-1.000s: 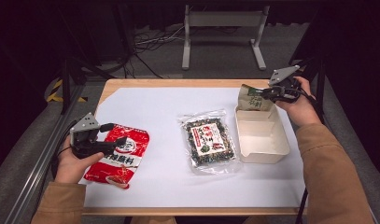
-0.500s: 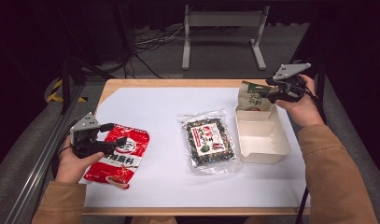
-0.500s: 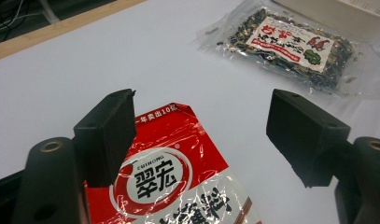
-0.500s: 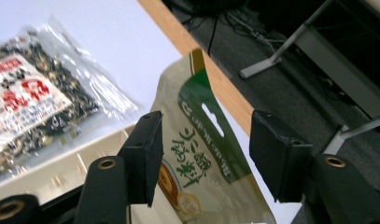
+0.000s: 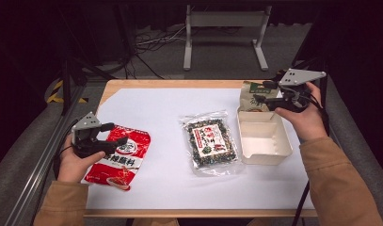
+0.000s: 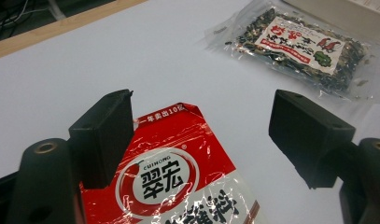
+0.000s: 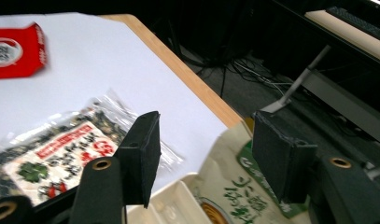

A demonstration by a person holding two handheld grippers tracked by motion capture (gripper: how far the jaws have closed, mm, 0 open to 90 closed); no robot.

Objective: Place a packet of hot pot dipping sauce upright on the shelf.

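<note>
Although three packets lie around the shallow cream plastic tray (image 5: 264, 141) on the white-covered table (image 5: 170, 113), the one the coming move turns on looks to be the glossy red foil sauce packet (image 5: 121, 157), far out on the tray's left side, past the clear plastic packet of dark dried seaweed (image 5: 210, 143) that lies between them. The left tongs (image 5: 115, 134) hover directly over the red packet's upper end, spread wide with nothing between the pads; in the left gripper view the packet's top edge (image 6: 178, 116) sits inside the gap, slightly toward the left jaw, its printed face running back under the tongs. So its long axis runs roughly along the tongs' own line, slanting a little away from the tray, and a straight descent should bring the pads down either side of that top edge. The left hand is plainly the nearer one.

The right tongs (image 5: 264, 92) hang just behind the tray's far rim, over the beige and green paper pouch (image 5: 252, 94) leaning there. Their jaws have just been opening and stand apart, pressing on nothing; the pouch (image 7: 234, 196) lies below them, untouched.
</note>
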